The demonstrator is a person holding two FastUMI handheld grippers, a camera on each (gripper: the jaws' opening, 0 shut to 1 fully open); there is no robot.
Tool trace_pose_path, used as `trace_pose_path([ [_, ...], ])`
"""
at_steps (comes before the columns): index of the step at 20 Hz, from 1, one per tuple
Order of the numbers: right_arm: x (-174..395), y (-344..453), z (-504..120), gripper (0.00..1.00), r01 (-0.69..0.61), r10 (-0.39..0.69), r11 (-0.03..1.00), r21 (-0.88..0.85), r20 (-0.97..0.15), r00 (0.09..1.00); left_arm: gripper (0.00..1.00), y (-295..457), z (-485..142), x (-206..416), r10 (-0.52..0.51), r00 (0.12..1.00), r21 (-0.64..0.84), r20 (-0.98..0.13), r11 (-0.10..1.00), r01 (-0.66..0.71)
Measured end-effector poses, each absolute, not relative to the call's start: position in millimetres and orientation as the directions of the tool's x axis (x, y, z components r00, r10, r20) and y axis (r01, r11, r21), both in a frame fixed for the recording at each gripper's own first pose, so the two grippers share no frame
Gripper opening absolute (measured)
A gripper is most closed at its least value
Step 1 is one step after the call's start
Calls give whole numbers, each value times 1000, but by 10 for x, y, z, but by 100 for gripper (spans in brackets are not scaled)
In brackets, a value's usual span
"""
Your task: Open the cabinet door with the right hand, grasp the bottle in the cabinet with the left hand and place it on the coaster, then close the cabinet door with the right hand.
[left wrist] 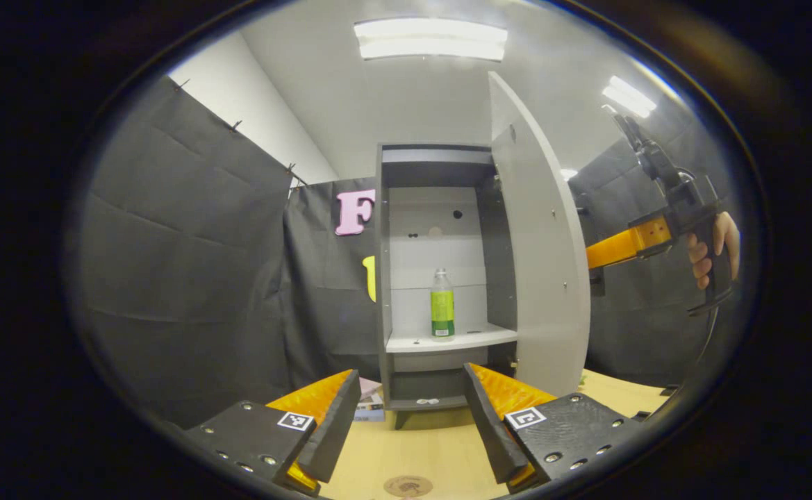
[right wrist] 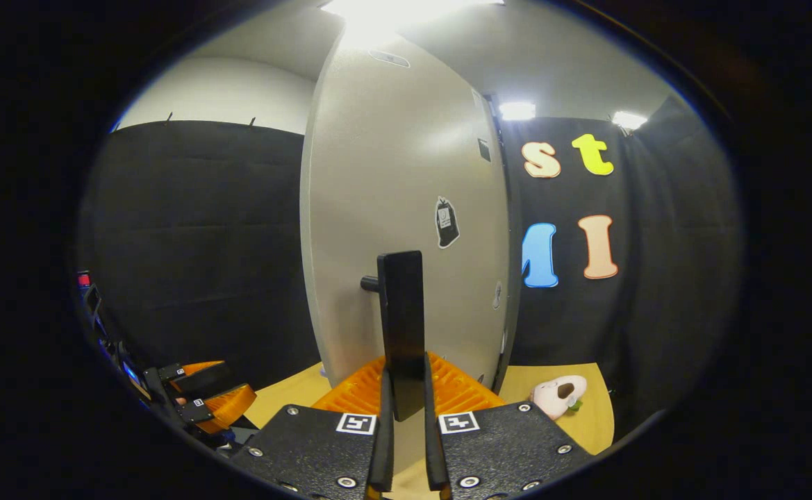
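We see both views evenly lit by ceiling light panels (left wrist: pixel 431 39), and one blows out into glare at the top of the right gripper view above the cabinet door (right wrist: pixel 406 208). Fisheye distortion bows the door's edges, and focus stays sharp throughout.

Cabinet door (left wrist: pixel 541 257) open, bottle (left wrist: pixel 442 304) upright on shelf (left wrist: pixel 475 339), left gripper (left wrist: pixel 411 410) spread, perhaps coaster (left wrist: pixel 408 485) below.

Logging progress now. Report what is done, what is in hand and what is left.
Done: the grey cabinet door stands open. In hand: the right gripper is shut on the door's black bar handle; the left gripper is open and aimed at the clear green-labelled bottle, which stands on the white shelf. Left: grasp it, set it on the round brown coaster, close the door.
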State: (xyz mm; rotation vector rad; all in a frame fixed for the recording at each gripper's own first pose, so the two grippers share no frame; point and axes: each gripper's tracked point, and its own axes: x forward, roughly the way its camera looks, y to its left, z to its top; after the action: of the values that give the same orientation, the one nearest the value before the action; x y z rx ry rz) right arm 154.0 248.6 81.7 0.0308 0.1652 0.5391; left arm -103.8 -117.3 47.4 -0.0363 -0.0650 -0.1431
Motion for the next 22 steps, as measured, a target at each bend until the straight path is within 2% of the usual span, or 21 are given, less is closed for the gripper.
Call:
trace_pose_path([
  [8, 1582, 2038, 797, 16, -435, 438, 899, 49, -143, 888, 84, -1452, 498, -1121, -161, 985, -32, 60, 986, 163],
  [9, 1589, 2001, 777, 16, -428, 430, 902, 46, -145, 891, 88, -1480, 490, -1140, -160, 986, -33, 56, 986, 162],
  [15, 1654, 1692, 713, 18, -349, 351, 936, 42, -141, 926, 88, -1616, 550, -1185, -164, 985, -21, 55, 986, 165],
  [18, 1646, 1538, 718, 12, -322, 321, 947, 17, -132, 938, 89, -1668, 657, -1042, -177, 982, -16, 65, 984, 178],
  [20, 1614, 1567, 711, 14, -345, 347, 938, 34, -127, 929, 89, -1721, 718, -859, -190, 979, -22, 70, 981, 192],
  [21, 1594, 1569, 713, 10, -355, 357, 934, 34, -124, 926, 84, -1745, 733, -764, -198, 978, -27, 70, 979, 200],
  [22, 1576, 1536, 715, 14, -360, 361, 933, 29, -119, 925, 84, -1781, 728, -655, -209, 976, -34, 68, 977, 211],
])
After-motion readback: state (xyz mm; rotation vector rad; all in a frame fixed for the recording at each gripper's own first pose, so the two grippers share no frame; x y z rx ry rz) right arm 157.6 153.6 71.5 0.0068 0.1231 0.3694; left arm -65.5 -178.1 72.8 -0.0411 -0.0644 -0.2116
